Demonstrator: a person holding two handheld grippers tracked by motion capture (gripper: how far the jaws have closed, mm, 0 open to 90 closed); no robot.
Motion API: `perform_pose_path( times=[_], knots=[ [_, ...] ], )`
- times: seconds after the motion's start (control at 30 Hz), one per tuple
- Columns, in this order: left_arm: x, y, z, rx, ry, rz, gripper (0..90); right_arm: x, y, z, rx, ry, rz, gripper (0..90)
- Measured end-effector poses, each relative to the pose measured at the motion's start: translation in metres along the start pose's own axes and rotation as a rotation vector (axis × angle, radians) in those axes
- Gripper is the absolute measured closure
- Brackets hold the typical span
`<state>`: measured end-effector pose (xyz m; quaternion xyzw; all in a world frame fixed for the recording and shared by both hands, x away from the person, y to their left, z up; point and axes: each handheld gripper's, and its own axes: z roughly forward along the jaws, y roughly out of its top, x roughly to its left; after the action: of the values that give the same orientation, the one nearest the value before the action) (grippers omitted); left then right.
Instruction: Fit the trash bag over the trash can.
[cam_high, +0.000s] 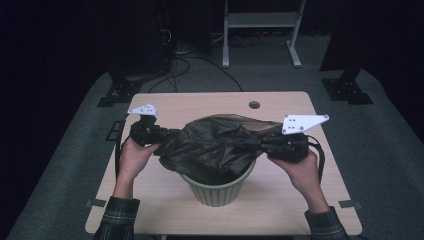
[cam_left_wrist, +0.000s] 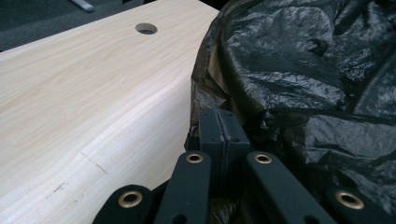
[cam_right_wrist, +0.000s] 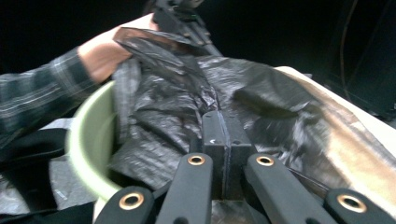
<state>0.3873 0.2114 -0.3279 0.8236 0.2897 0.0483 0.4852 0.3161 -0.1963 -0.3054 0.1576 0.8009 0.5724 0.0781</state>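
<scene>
Two grippers, one black bag between them: left gripper (cam_high: 161, 136) clamped on the bag's left edge, right gripper (cam_high: 252, 142) clamped on its right edge. Fingers (cam_left_wrist: 223, 135) pressed flat together in the left gripper view, film pinched between them and bunched just to their right; same closed pinch in the right gripper view. Black bag (cam_high: 216, 142) stretched across the mouth of a green ribbed bin (cam_high: 217, 190), sagging into it, near the middle of the table (cam_high: 165, 195).
</scene>
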Motion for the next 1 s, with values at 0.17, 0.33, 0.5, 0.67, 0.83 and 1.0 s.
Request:
perform_pose_path(
  times=[0.17, 0.33, 0.5, 0.67, 0.83, 1.0],
  knots=[
    [-0.005, -0.001, -0.006, -0.005, 0.001, 0.007, 90.0, 0.02, -0.011, -0.006, 0.012, 0.023, -0.015, 90.0],
    [-0.008, -0.002, -0.009, -0.009, -0.004, 0.008, 90.0, 0.03, -0.026, -0.012, 0.004, 0.06, 0.008, 90.0],
    [-0.007, -0.004, -0.008, -0.004, -0.005, 0.004, 90.0, 0.041, -0.04, -0.014, 0.016, 0.093, 0.015, 89.9],
    [-0.006, -0.005, -0.004, 0.006, -0.004, 0.0, 90.0, 0.049, -0.061, -0.007, 0.065, 0.125, 0.041, 89.9],
    [-0.005, -0.006, -0.002, 0.011, -0.003, -0.006, 90.0, 0.055, -0.075, 0.007, 0.138, 0.134, 0.038, 89.2],
    [-0.005, -0.005, -0.003, 0.004, -0.002, -0.002, 90.0, 0.056, -0.056, -0.013, 0.057, 0.105, 0.012, 75.1]
  ],
)
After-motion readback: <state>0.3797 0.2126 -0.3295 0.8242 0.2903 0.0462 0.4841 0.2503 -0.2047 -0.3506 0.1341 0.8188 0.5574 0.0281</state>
